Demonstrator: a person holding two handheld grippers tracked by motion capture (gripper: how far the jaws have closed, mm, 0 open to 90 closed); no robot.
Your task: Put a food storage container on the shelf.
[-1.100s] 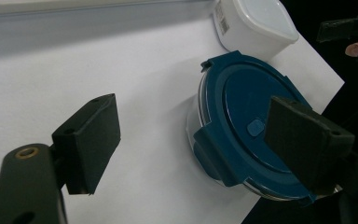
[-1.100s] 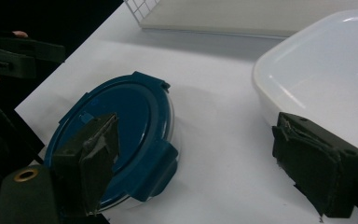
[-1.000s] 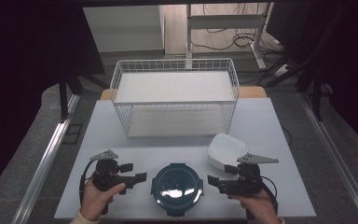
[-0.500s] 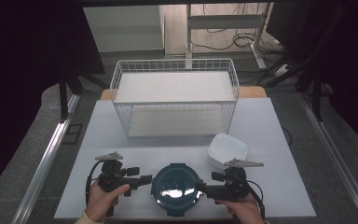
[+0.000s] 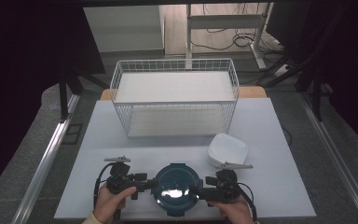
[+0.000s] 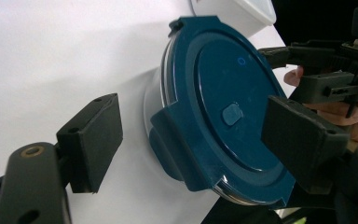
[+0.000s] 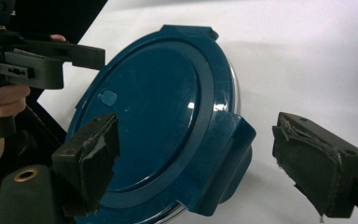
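Observation:
A round container with a dark teal lid (image 5: pixel 177 186) sits at the table's front centre. My left gripper (image 5: pixel 152 183) is at its left side, open. In the left gripper view the jaws straddle the lid's side latch tab (image 6: pixel 177 144) without touching the lid (image 6: pixel 223 102). My right gripper (image 5: pixel 197 191) is at the container's right side, also open. In the right gripper view its worn pads (image 7: pixel 314 154) stand either side of the opposite latch tab (image 7: pixel 228 154) on the lid (image 7: pixel 154 107). Each gripper view shows the other gripper across the lid.
A white bowl (image 5: pixel 227 149) sits just behind and right of the container, close to my right gripper. A white wire basket (image 5: pixel 175 98) stands at the back centre of the white table (image 5: pixel 279 140). Table edges drop off to dark floor on both sides.
Both grippers have moved inward from the sides until their open jaws reach the container's edges. The container and bowl have not moved.

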